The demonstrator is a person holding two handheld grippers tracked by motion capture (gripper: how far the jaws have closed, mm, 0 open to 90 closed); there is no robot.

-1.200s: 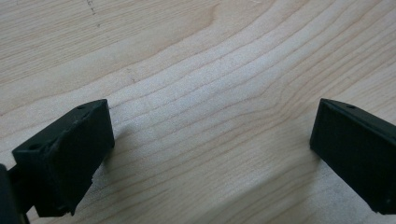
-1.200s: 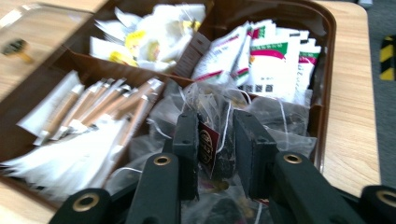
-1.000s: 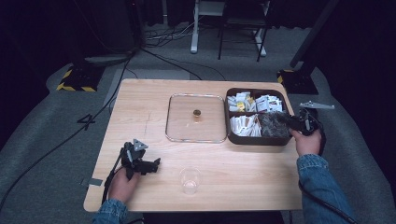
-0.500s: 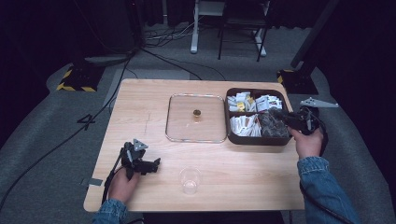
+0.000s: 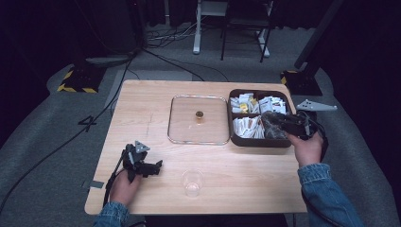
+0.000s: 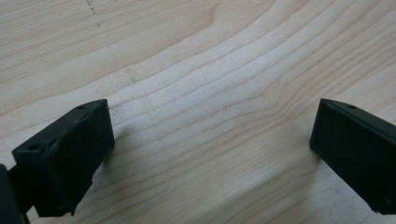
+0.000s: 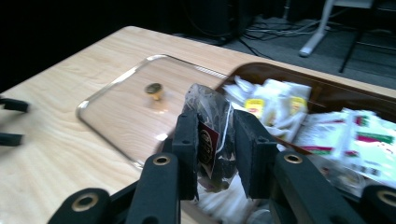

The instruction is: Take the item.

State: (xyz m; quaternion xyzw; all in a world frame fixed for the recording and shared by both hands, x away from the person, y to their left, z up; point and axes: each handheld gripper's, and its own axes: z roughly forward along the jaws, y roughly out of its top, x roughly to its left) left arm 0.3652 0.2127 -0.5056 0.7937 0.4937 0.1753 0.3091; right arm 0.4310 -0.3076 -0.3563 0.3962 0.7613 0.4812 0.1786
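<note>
Right gripper [image 7: 212,154] is clamped on a clear crinkly packet with dark contents [image 7: 211,135], lifted above the brown compartment tray [image 5: 259,141]. Pick done; the clear plastic cup [image 5: 193,181] waits empty. Left gripper [image 6: 212,149] rests wide open, empty, on the wooden counter [image 5: 146,109].

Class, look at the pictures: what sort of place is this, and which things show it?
Probably a recording studio or lab: a lone wooden table on grey floor, dark curtained surroundings, cables and stands behind, and a hazard-striped base.
</note>
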